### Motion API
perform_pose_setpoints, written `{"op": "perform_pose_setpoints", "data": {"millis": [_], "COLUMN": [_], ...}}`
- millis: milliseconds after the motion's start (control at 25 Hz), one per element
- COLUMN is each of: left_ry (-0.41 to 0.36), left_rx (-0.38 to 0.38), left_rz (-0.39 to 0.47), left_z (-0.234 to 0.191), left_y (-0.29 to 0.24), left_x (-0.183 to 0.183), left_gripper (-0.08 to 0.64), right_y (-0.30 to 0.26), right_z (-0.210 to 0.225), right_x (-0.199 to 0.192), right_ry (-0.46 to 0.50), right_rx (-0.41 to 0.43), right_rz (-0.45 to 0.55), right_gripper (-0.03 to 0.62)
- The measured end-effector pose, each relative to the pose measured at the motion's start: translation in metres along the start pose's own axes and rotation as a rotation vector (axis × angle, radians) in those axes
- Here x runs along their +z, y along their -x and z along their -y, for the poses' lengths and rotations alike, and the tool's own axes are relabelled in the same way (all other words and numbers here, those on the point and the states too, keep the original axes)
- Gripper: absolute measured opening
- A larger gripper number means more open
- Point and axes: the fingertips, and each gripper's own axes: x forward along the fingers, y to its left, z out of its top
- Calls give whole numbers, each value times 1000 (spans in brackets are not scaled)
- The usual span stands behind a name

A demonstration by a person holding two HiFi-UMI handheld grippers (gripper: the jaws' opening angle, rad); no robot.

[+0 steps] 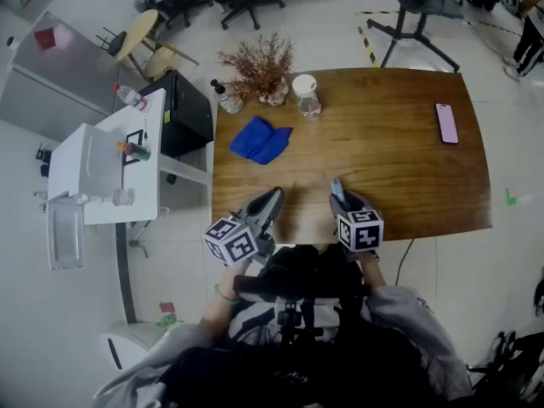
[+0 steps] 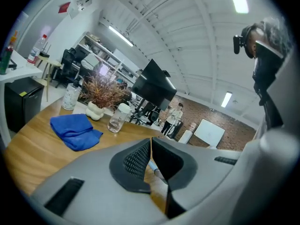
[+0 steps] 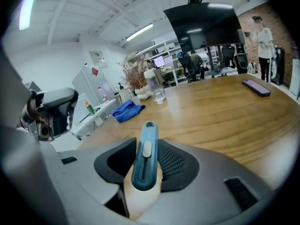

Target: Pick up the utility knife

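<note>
Two grippers are in view at the near edge of the wooden table (image 1: 382, 168), side by side and a little apart in the head view.

Right gripper (image 3: 146, 144): its jaws are pinching the utility knife (image 3: 144, 165). I see a dark pad against each flank of the blue body. The knife lies along the line of the jaws. Its end with the round hole points away from the camera and sticks out past the pad tips. The pale slider button faces up toward the lens. The rear end of the knife sits back in the throat of the gripper. I cannot confirm from any view whether the knife touches the tabletop.

Left gripper (image 2: 151, 142): its jaws are pressed together, with the pad tips meeting along a thin line. Nothing is gripped between them. A narrow gap lower down shows only wood and a small pale sliver that I cannot identify.

Other items, all on the far part of the table and well apart from both grippers:
- A crumpled blue cloth (image 1: 260, 139) lies left of centre.
- A clear jar (image 1: 306, 94) with a white lid stands behind the cloth.
- A dried plant (image 1: 257, 65) stands just beside the jar at the back edge.
- A pink phone (image 1: 446, 122) lies flat toward the right side.
</note>
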Motion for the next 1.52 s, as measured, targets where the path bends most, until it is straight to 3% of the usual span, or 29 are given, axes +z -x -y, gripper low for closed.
{"op": "perform_pose_setpoints", "data": {"millis": [160, 360, 640, 880, 1120, 1240, 1400, 1520], "left_ry": [19, -57, -124, -69, -60, -49, -20, -8], "left_rx": [-114, -106, -107, -122, -103, -81, -46, -30], "left_rz": [38, 16, 3, 45, 21, 16, 14, 18], "left_z": [7, 2, 2, -2, -11, -17, -27, -32], "left_y": [-13, -26, -36, -41, -40, -37, -30, -25], "left_x": [11, 17, 20, 25, 16, 14, 12, 13], "left_gripper": [6, 3, 2, 3, 3, 3, 3, 3], "right_y": [25, 51, 57, 60, 54, 42, 3, -28], "right_z": [-4, -13, -18, -13, -10, 1, 27, 37], "right_x": [43, 72, 78, 76, 74, 65, 35, 15], "right_ry": [-17, -20, -14, -6, -2, 30, 168, 258], "right_rx": [5, -2, -30, -46, -52, -85, -170, -186], "right_rz": [98, 162, 162, 143, 131, 96, -40, -134], "right_gripper": [152, 152, 152, 152, 152, 153, 152, 153]}}
